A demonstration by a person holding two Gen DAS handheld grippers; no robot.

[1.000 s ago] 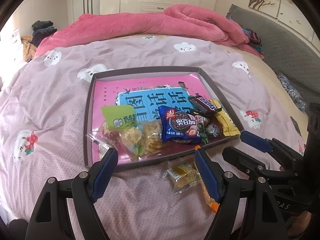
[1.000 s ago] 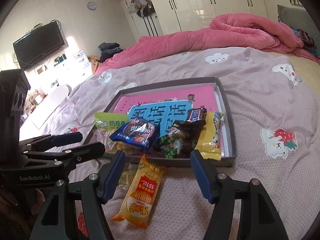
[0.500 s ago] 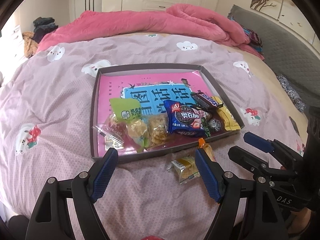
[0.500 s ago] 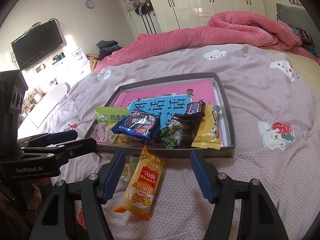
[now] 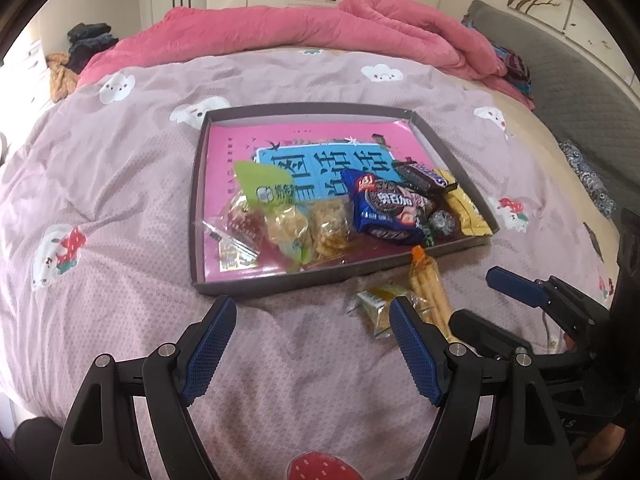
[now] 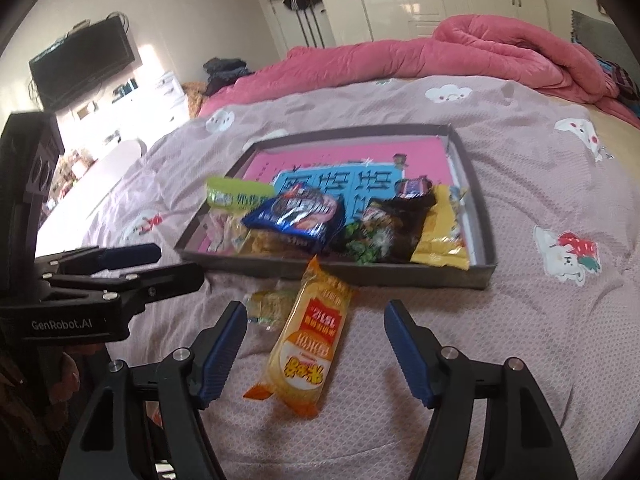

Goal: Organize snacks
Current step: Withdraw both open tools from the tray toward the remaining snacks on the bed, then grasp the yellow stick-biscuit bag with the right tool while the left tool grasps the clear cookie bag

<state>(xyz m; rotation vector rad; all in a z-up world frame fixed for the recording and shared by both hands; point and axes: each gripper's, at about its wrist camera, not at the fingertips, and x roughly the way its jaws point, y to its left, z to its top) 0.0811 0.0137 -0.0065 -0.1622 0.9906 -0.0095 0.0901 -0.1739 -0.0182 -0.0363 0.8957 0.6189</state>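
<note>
Shallow grey cardboard tray (image 5: pixel 198 216): holds most snacks. Long orange-yellow plastic snack packet (image 6: pixel 310 334): outside, touching near wall. Right gripper (image 6: pixel 314 350), left gripper (image 5: pixel 310 344): spread, empty, drawn farther back; packet awaits pickup.

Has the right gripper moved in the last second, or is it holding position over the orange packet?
Yes. The right gripper has backed away from the tray; the orange packet now lies between its open jaws.
</note>
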